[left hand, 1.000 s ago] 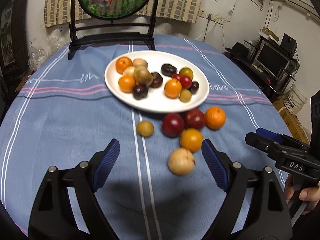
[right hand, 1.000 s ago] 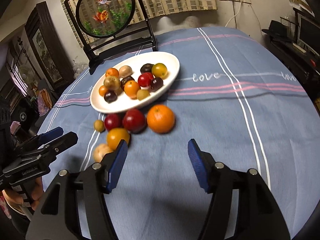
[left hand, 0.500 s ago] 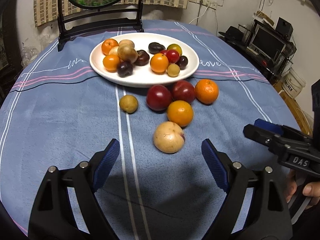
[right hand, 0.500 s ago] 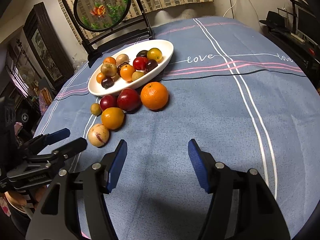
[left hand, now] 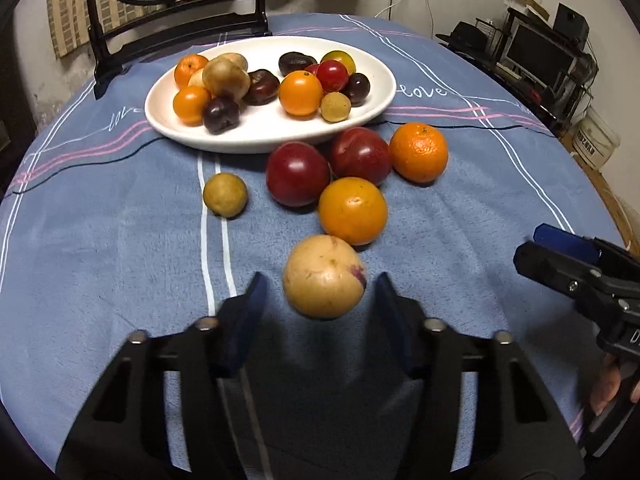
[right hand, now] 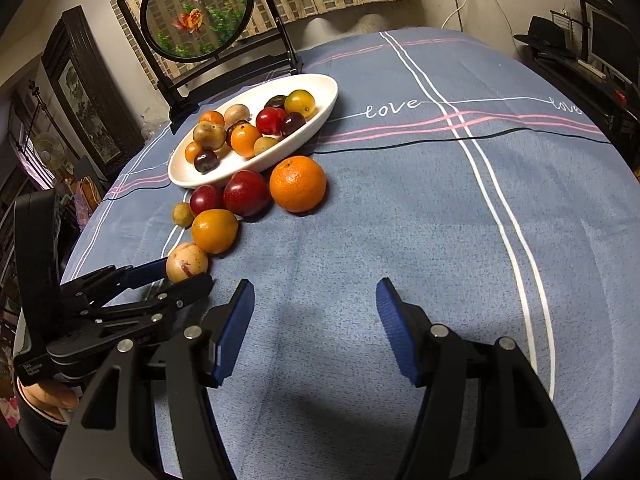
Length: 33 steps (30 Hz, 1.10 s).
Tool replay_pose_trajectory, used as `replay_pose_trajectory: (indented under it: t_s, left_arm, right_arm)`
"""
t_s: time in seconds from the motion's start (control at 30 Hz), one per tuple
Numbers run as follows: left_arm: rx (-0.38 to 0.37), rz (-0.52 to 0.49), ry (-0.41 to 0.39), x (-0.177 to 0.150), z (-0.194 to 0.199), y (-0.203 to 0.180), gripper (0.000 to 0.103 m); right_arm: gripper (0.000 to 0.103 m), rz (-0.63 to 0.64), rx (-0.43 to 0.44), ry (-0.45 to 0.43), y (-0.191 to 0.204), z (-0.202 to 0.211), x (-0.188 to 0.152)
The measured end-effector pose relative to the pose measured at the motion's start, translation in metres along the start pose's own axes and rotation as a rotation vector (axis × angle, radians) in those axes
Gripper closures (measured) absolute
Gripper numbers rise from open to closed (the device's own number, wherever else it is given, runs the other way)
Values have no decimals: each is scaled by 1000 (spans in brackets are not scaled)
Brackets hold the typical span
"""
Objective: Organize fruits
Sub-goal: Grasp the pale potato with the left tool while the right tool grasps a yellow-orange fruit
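A white oval plate [left hand: 264, 136] [right hand: 320, 112] holds several small fruits. Loose fruit lies in front of it: a pale yellow fruit [left hand: 324, 276] [right hand: 187, 262], an orange [left hand: 353, 211], two dark red plums [left hand: 298, 174], a mandarin [left hand: 419, 152] [right hand: 298, 184] and a small tan fruit [left hand: 225, 194]. My left gripper [left hand: 320, 300] [right hand: 176, 272] is open with its fingers on either side of the pale yellow fruit, not touching it. My right gripper [right hand: 316, 304] [left hand: 560, 252] is open and empty over bare cloth.
The round table has a blue cloth [right hand: 400, 220] with white and pink stripes. A black stand with a round goldfish picture [right hand: 200, 12] stands behind the plate. Shelves and a monitor [left hand: 540, 56] are off the table's right side.
My left gripper has moved forward and down, so the pale yellow fruit now sits between its fingers. The right gripper has shifted only slightly.
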<state>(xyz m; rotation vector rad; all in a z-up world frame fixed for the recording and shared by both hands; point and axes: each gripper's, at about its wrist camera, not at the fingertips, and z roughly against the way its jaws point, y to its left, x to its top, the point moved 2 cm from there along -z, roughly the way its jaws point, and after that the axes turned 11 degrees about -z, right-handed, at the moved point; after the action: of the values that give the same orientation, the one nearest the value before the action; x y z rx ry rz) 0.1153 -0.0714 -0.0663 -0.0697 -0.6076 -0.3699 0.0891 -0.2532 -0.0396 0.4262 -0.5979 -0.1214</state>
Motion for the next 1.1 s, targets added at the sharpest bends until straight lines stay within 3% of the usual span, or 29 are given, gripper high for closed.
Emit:
replay_pose_trajectory:
  t_s: [0.03, 0.13, 0.27, 0.6, 0.83, 0.97, 1.1]
  left_arm:
    - [-19, 3, -2, 0, 1, 2, 62]
    - [-48, 30, 0, -2, 6, 10, 63]
    - [25, 13, -37, -8, 18, 20, 63]
    - [59, 78, -61, -27, 35, 66, 63]
    - [69, 122, -56, -33, 36, 89, 63]
    - [61, 122, -59, -32, 35, 89, 63]
    - [59, 115, -55, -31, 33, 86, 63]
  right_arm:
    - [39, 0, -3, 0, 0, 0, 0]
    - [39, 7, -7, 5, 3, -3, 1]
    - [39, 49, -9, 23, 19, -10, 0]
    - [39, 218, -23, 78, 93, -54, 0]
    - [39, 278, -66, 104, 120, -85, 5]
    - [63, 293, -111, 103, 119, -96, 6]
    - [63, 273, -77, 106, 111, -93, 7]
